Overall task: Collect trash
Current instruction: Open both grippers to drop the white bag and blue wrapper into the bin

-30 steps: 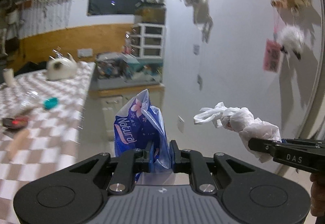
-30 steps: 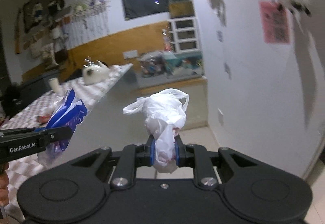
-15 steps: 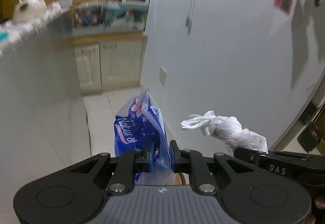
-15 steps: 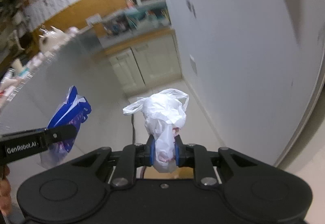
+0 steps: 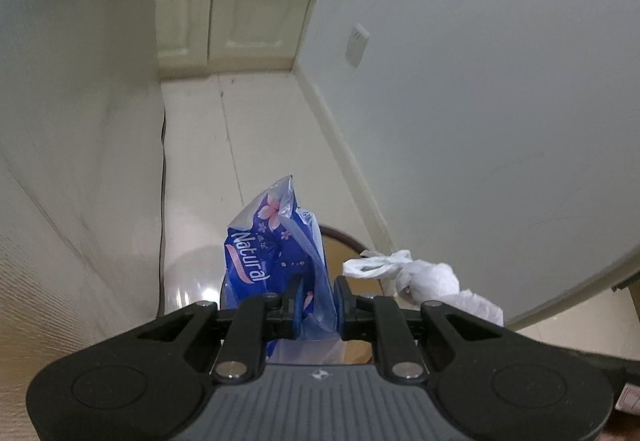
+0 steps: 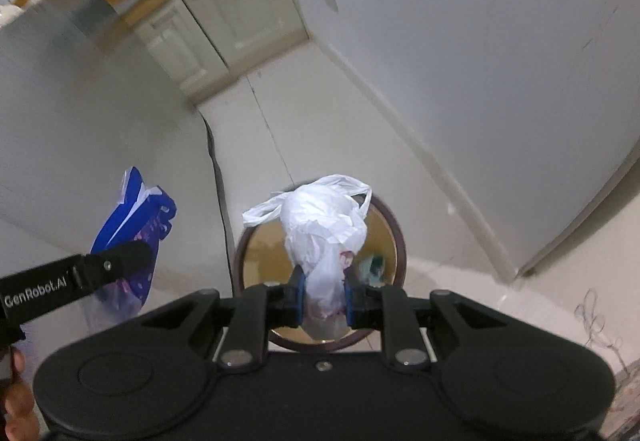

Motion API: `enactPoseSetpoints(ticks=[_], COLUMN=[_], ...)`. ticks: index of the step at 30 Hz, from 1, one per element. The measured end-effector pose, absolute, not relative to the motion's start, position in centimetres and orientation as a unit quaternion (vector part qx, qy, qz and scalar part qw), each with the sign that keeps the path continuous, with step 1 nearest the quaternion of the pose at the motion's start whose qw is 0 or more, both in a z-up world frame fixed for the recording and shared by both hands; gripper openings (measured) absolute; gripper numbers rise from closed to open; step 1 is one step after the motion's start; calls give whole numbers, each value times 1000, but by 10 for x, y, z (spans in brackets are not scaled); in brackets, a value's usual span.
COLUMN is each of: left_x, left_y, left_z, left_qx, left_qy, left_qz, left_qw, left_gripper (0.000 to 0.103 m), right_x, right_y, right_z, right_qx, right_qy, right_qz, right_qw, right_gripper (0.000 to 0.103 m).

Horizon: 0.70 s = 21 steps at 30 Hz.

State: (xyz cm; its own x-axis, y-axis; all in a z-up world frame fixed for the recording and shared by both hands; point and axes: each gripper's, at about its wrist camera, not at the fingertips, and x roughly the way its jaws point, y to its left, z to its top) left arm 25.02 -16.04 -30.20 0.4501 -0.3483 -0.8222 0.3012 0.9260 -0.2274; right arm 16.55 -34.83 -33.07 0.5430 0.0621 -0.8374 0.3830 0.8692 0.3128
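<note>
Left tongs [image 5: 316, 307] clamped on the blue wrapper [image 5: 276, 253]; right tongs [image 6: 323, 301] pinch the knotted white bag [image 6: 324, 225] over the round bin [image 6: 394, 237]. Both look light, soft and slippery; pinched low, tops flopping.

The blue wrapper [image 5: 276, 253] is thin glossy plastic film; the white bag [image 6: 324, 225] is crinkled matt plastic. The floor [image 5: 200, 145] is smooth, shiny tile. Each tool [image 6: 324, 297] is matt black plastic.
</note>
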Motion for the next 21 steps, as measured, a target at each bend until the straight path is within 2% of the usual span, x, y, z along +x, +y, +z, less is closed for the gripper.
enactPoseSetpoints(ticks=[7,17,19,20,21], left_x=[274,296,293,295,296], left_y=[-157,-153,-154,-154,-155], left_z=[-361,-400,-402,-403,-406], left_qx=[-59,-66,-67,-67,-69], left_qy=[525,546,550,554,558], left_qz=[-176,-162,-161,-162,-165], left_qw=[831,819,817,814,810], left_gripper=[17,17,17,17,17], right_x=[202,257,264,266,268], right_y=[-354,-346,-346,-346,-345], right_z=[-393,-455,-465,-468,-473], right_qx=[280,224,230,232,227], right_qy=[535,627,634,636,640], right_qz=[-65,21,33,37,39], right_qw=[795,745,738,735,733], right_gripper=[20,20,25,31,44])
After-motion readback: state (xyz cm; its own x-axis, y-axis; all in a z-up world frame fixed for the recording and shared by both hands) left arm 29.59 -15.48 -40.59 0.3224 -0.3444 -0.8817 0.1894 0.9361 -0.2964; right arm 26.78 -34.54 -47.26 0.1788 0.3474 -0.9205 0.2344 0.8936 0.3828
